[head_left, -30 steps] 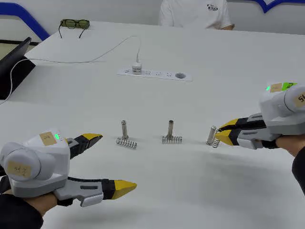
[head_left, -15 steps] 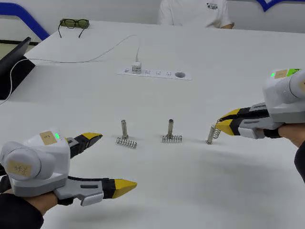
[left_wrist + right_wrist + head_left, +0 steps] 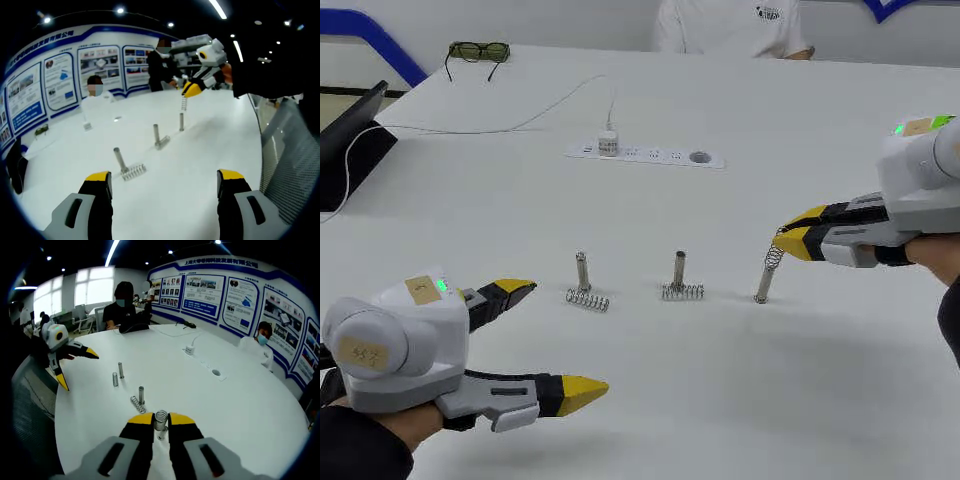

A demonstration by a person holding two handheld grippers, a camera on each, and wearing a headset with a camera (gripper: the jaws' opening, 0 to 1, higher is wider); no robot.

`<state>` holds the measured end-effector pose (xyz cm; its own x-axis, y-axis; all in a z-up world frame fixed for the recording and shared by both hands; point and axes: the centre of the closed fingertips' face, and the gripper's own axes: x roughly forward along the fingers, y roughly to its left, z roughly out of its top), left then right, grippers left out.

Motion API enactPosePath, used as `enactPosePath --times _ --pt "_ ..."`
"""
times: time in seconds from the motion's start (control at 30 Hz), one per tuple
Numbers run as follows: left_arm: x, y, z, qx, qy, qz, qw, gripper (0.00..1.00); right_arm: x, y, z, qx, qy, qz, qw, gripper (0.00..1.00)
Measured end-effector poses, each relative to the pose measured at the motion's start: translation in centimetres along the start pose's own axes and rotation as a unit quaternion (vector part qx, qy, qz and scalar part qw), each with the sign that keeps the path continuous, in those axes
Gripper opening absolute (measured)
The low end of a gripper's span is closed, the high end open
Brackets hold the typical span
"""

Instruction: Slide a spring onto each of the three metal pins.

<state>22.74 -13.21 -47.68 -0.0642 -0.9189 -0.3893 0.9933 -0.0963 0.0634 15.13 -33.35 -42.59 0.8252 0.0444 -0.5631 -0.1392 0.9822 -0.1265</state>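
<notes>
My right claw is pinched shut on the top coils of a small steel coil spring, its lower end meeting the short metal pin nearest the right edge of the white worktop; I judge it light, squashy and slippery; left claw gapes empty.

Right tongs clamping spring, pin ahead

Setting: exhibition-style office hall. Evidence: blue-trimmed wall display panels, ceiling spotlights, large white tabletop carrying a power strip.
</notes>
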Motion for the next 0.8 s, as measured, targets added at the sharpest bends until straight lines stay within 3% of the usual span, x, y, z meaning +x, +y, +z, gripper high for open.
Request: enactPosePath --times 0.8 --pt "-0.17 0.14 -0.3 -0.004 0.001 0.003 1.0 0.88 0.76 -0.66 -0.76 0.005 0.019 -0.001 0.9998 0.12"
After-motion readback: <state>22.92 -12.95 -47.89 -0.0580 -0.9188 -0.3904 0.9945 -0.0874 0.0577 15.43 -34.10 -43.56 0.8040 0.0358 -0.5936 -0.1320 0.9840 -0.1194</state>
